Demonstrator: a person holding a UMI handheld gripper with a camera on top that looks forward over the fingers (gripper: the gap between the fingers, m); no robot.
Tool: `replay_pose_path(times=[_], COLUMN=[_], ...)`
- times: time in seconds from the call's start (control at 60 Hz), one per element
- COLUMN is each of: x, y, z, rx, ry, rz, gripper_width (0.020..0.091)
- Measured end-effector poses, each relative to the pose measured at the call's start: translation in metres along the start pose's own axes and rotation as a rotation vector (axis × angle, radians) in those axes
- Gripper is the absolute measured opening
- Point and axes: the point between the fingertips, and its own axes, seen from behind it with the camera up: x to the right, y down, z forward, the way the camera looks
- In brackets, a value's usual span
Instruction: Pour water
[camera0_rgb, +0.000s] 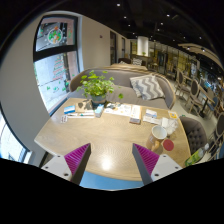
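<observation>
My gripper (112, 160) hangs open above the near edge of a light wooden table (100, 138), with nothing between its magenta pads (78, 156). Beyond the right finger, at the table's right side, stands a white pitcher-like vessel (166, 127). A small white cup (158, 135) sits next to it, and a red round thing (168, 145) lies just in front. All of them are well ahead of and to the right of the fingers.
A potted green plant (97, 88) stands at the table's far end, with books or papers (78, 108) to its left and a sheet (122, 111) near the middle. A sofa with a striped cushion (147, 86) lies behind. A window (52, 70) is at the left.
</observation>
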Motion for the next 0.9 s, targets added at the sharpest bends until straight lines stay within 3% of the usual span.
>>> replay_pose_path(times=[0.367,0.567,0.717,0.9], x=[0.236,0.372,0.441,0.477], y=[0.129,0.195,0.206,0.179], z=[-0.01,-0.013,0.001,0.038], rx=[-0.054,-0.048,-0.012,0.079], ry=[0.126,0.232,0.269,0.249], rz=[0.068,0.12,0.136,0.122], gripper_width=[0.0849,0.0844,0.0848,0.0853])
